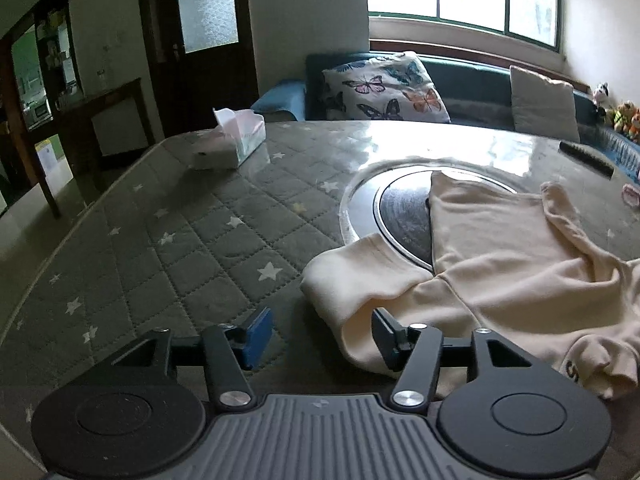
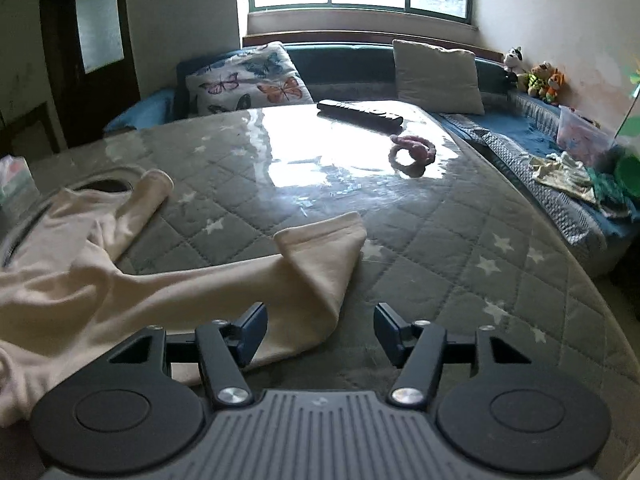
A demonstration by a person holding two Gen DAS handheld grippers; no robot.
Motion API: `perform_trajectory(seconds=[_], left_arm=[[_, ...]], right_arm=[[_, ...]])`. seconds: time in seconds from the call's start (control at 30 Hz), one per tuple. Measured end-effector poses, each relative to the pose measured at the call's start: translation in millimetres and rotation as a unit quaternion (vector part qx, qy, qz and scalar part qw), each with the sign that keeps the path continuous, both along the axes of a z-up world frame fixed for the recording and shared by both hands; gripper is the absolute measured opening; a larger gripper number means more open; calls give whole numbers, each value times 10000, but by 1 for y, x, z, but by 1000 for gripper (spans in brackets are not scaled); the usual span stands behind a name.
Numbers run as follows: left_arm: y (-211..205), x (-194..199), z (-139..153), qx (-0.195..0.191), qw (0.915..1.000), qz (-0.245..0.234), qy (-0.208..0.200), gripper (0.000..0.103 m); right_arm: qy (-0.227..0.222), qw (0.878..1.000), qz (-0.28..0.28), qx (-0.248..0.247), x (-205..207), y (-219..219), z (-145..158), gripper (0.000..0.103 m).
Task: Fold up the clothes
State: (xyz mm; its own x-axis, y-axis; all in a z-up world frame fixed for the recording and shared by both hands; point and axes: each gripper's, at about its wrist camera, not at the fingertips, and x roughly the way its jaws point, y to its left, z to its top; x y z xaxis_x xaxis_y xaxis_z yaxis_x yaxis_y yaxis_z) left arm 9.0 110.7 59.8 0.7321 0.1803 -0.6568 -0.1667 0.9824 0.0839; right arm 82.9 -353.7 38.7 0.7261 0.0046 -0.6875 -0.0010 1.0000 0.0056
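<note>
Standing by the table (image 1: 180,216), I'd say the folding has barely begun. A cream sweatshirt (image 1: 500,264) lies spread and rumpled on the quilted star-patterned cover, partly over a round metal plate (image 1: 404,208) set into the tabletop. Nothing about it looks squared or stacked yet.

The left gripper (image 1: 322,336) hangs low with its jaws wide apart and nothing between them. One sleeve (image 1: 360,268) lies just ahead of it and to its right, the cloth edge running right beside the right-hand finger; I cannot tell whether they touch. The body of the garment stretches away further to its right.

The right gripper (image 2: 320,334) is likewise spread wide and holds nothing. Ahead of it and to its left lies the other sleeve (image 2: 320,256), its cuff doubled back on itself, more a casual flop than a proper fold. Its left finger sits just over the cloth's edge. Further off to its left, a third tube of cloth (image 2: 146,196) points away across the table.

Beyond the right gripper lie a remote control (image 2: 360,114) and a pink ring-shaped thing (image 2: 412,154); a tissue box (image 1: 236,140) sits far ahead of the left one.

My guess is that all the real folds remain: sleeves in, then body over.
</note>
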Motion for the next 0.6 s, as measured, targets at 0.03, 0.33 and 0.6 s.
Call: perform_trajectory(seconds=[0.03, 0.33, 0.6], left_arm=[[-2, 4, -2, 73, 10000, -27, 4, 69], [-14, 45, -26, 833, 9960, -245, 190, 81], [33, 52, -19, 587, 9931, 989, -219, 81]], right_arm=[[16, 9999, 11, -108, 3, 2, -3, 66], [-19, 9964, -218, -824, 26, -7, -10, 75], [56, 9943, -699, -802, 33, -36, -15, 83]])
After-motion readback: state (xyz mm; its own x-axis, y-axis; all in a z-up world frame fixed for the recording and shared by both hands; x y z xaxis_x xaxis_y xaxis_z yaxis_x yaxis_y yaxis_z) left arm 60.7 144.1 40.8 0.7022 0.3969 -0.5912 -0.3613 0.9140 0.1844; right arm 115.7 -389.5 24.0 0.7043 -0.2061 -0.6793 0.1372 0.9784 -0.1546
